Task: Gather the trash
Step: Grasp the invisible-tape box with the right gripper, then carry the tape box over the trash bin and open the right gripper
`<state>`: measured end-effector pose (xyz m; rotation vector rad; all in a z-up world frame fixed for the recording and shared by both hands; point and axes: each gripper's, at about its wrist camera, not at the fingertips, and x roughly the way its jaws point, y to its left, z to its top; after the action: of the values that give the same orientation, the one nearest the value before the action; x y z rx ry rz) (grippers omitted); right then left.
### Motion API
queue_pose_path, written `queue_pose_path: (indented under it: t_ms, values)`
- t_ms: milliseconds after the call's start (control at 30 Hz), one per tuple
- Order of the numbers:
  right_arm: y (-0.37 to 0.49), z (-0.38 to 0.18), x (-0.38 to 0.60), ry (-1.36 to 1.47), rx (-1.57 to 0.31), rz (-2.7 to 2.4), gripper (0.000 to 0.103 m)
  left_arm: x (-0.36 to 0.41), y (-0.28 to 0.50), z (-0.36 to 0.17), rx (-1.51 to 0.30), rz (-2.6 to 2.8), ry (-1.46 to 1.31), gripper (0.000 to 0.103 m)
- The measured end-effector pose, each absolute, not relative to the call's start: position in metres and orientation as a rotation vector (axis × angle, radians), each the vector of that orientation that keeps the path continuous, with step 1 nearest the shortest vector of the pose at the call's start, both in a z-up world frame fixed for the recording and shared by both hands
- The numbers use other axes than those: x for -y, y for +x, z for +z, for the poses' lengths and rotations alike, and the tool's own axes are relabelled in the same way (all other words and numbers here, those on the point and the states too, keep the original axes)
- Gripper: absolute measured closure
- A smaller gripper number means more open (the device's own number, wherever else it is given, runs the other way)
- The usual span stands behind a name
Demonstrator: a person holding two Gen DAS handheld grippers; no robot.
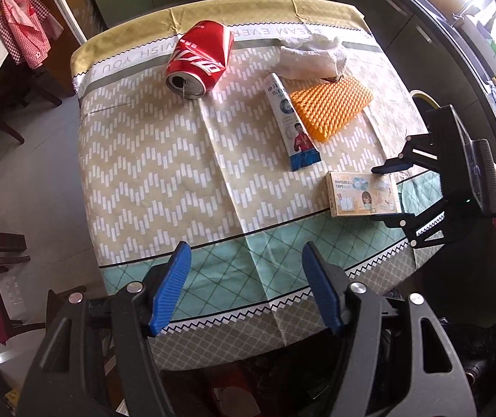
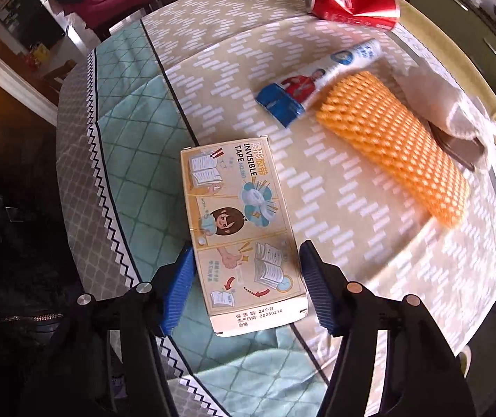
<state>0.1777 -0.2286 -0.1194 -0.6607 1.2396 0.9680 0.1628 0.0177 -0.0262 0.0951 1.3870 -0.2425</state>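
Your right gripper [image 2: 244,290] points steeply down over the tape box [image 2: 241,229], which lies flat near the surface's [image 1: 164,173] near edge; its jaws straddle the box's end, the left pad touching or almost touching, the right pad apart. Your left gripper [image 1: 244,286] hangs open and empty above the near edge, with bare cloth ahead. The crushed can [image 1: 199,60] lies by the far edge.

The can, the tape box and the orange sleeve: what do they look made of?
Can: thin metal, likely aluminium, with glossy red print, a bare silvery top and a dented side.
Tape box: thin matte printed cardboard, with folded edges and an end flap.
Orange sleeve: soft foam netting, going by its open diamond mesh.
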Motion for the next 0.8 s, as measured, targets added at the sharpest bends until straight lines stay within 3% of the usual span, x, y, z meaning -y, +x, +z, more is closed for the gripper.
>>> queue_pose_path:
  t_ms: [367, 733, 800]
  values:
    - [0.211, -0.07, 0.394, -0.351, -1.201, 0.598, 0.044, 0.043, 0.177, -0.034, -1.389, -0.353, 0.204, 0.038]
    - [0.256, -0.115, 0.586, -0.071, -1.317, 0.124, 0.042, 0.103, 0.196, -0.052, -1.421, -0.446, 0.323, 0.038]
    - [0.261, -0.124, 0.601, -0.061, -1.316, 0.058, 0.024, 0.112, 0.2, -0.054, -1.421, -0.461, 0.346, 0.038]
